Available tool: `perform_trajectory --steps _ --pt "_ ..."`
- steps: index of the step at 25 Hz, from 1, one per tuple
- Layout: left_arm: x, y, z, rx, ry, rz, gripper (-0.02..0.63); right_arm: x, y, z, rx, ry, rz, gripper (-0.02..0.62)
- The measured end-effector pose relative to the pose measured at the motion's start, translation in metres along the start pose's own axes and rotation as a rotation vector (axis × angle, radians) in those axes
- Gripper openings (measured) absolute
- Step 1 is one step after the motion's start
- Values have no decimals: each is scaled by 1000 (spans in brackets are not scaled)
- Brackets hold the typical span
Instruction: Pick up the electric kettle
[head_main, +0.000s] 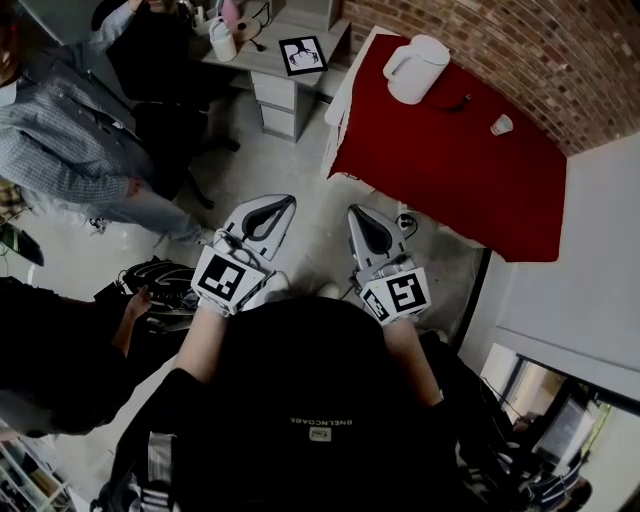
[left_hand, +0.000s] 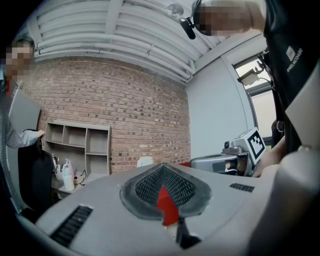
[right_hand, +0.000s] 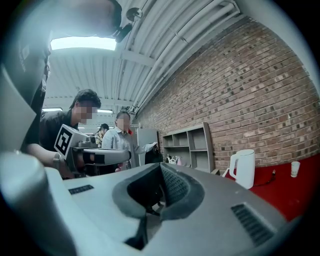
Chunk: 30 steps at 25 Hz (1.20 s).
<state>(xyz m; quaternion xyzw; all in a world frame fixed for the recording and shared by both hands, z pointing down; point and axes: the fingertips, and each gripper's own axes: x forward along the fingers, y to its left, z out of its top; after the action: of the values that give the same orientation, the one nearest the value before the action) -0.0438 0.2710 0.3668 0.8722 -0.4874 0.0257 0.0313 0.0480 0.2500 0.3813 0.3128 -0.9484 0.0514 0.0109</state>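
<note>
Hanging around: people (head_main: 70, 150) are standing left by a desk (head_main: 268, 62) with a bottle (head_main: 222, 40) on it.
Task item: electric kettle (head_main: 418, 68) is sitting on the red counter (head_main: 450, 170), paper cup (head_main: 501, 124) nearby.
Hands: left hand-held gripper (head_main: 286, 202) and right hand-held gripper (head_main: 356, 211) are both hovering clenched, empty, well short of it.

We see a table draped in a red cloth (head_main: 450, 170) against a brick wall (head_main: 520, 50). A small white cup (head_main: 501, 125) and a black cable (head_main: 455, 103) rest on the cloth. Beside the table, a grey desk (head_main: 262, 62) bears a printed marker sheet (head_main: 303, 55) and a white jug (head_main: 222, 40). A person in a checked shirt (head_main: 60, 130) stands at the left, and an open shelf unit (left_hand: 80, 145) backs onto the bricks.
</note>
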Motion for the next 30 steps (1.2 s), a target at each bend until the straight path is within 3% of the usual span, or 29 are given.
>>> perform_trajectory --steps 16,30 --pt "6 23 -9 30 31 -94 3 28 6 -8 24 29 -67 0" --pt "-12 69 -21 23 33 -137 3 59 28 -12 35 -5 -135 0"
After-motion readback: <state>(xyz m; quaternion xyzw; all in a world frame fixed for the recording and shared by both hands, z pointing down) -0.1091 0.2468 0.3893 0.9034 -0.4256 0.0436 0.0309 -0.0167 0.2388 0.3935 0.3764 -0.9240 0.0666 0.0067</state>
